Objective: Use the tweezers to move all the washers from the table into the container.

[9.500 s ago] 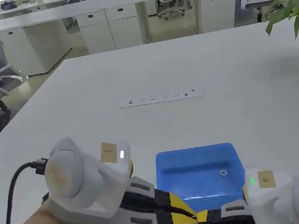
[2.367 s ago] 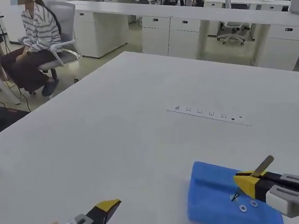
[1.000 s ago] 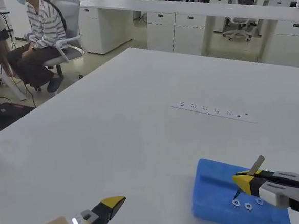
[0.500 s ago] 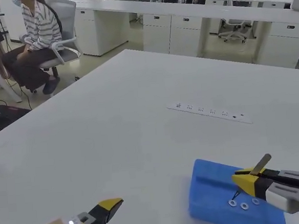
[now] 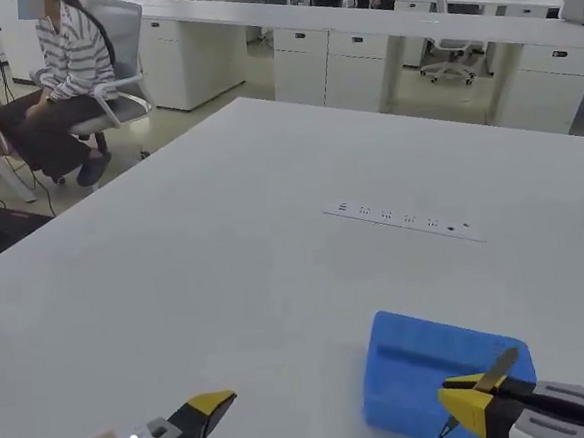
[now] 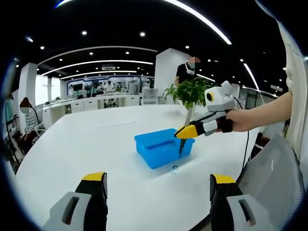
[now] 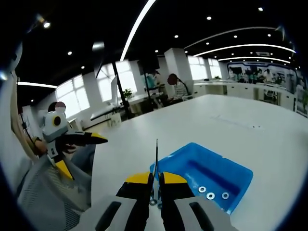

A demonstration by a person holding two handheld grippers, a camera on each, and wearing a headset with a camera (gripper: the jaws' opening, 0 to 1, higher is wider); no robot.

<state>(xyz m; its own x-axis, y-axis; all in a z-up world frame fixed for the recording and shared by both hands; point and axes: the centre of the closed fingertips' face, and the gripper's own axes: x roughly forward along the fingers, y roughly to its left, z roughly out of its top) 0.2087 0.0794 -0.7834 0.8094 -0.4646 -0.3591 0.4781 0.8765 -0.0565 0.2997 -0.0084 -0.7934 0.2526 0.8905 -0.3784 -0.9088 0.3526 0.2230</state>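
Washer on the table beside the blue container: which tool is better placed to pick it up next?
Right. The right tool holds the tweezers, tip close to that washer beside the container; the left tool is open, empty and farther off.

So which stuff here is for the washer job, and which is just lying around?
For the job: tweezers in the right tongs, blue container, three washers inside it, one washer on the table.
Just around: socket strip, potted plant, office chair.
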